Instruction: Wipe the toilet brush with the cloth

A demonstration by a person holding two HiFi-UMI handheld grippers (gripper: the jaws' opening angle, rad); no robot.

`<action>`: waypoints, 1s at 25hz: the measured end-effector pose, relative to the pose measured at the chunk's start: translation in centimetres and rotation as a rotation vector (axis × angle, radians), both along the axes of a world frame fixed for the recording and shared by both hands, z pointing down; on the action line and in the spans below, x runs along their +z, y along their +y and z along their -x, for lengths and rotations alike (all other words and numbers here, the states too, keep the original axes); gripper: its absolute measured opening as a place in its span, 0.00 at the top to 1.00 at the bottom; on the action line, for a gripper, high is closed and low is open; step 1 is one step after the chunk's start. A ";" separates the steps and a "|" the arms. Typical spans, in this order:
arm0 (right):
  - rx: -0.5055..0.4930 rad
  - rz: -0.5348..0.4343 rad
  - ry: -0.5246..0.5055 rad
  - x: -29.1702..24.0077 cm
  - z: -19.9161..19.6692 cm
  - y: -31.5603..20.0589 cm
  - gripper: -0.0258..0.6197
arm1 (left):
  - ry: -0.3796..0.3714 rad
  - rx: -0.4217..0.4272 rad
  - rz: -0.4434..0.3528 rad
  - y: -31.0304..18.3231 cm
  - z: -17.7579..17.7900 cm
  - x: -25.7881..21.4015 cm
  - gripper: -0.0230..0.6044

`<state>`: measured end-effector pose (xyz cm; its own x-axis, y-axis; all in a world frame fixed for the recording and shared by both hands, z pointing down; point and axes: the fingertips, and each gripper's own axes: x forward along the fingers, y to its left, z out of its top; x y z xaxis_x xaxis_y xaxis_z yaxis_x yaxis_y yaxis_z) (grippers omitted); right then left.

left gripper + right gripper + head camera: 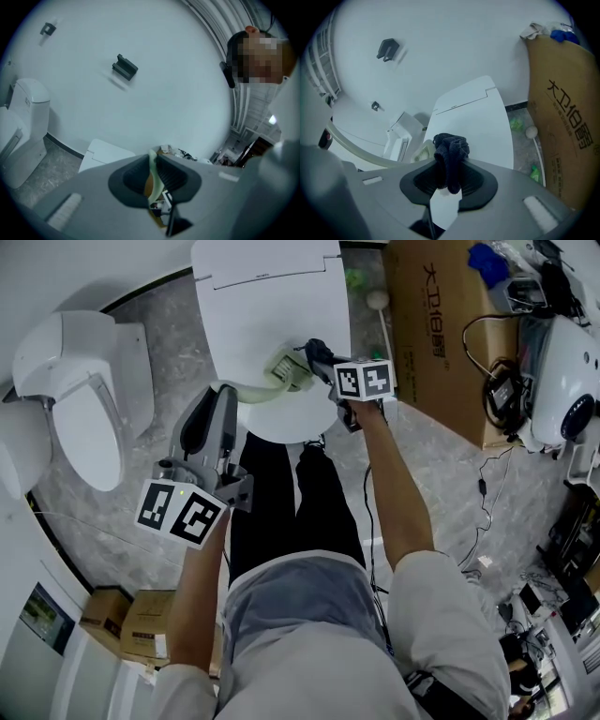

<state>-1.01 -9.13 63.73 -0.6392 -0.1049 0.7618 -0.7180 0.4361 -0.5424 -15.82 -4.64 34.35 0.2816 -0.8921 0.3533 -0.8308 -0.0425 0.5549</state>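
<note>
One cardboard box (441,334) right of toilet (272,296) (cloth (449,152) beside toilet brush (286,371)).

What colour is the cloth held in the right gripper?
Dark navy, close to black. The cloth shows best in the right gripper view.

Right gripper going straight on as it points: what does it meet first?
Probably the closed toilet lid; the right gripper, shut on the cloth, has the brush head just left of its line.
</note>
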 end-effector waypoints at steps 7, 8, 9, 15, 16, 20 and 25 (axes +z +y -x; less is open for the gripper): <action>0.202 0.065 -0.012 0.9 -0.8 1.8 0.82 | 0.004 0.003 -0.002 0.0 -0.2 0.1 0.96; 0.231 0.074 -0.018 1.0 -0.9 2.1 0.82 | 0.005 0.004 -0.002 0.0 -0.2 0.1 0.96; 0.257 0.080 -0.022 1.0 -0.8 2.4 0.82 | 0.006 0.004 -0.002 0.0 -0.2 0.1 0.96; 0.408 0.095 -0.036 1.0 -0.9 3.1 0.82 | 0.009 0.004 -0.001 -0.1 -0.2 0.0 0.96; 0.421 0.090 -0.030 1.0 -0.8 3.2 0.82 | 0.010 0.003 -0.001 0.0 -0.1 0.0 0.96; 0.471 0.076 -0.004 0.7 -0.5 3.6 0.82 | 0.013 0.000 -0.001 0.0 -0.1 0.0 0.96; 0.512 0.046 0.031 0.3 -0.1 4.1 0.82 | 0.015 -0.002 -0.002 0.3 -0.1 0.0 0.96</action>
<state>-0.93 -5.00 63.99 -0.4921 -0.3645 0.7906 -0.8491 0.0005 -0.5282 -15.76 -4.39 34.31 0.2854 -0.8934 0.3469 -0.8225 -0.0426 0.5671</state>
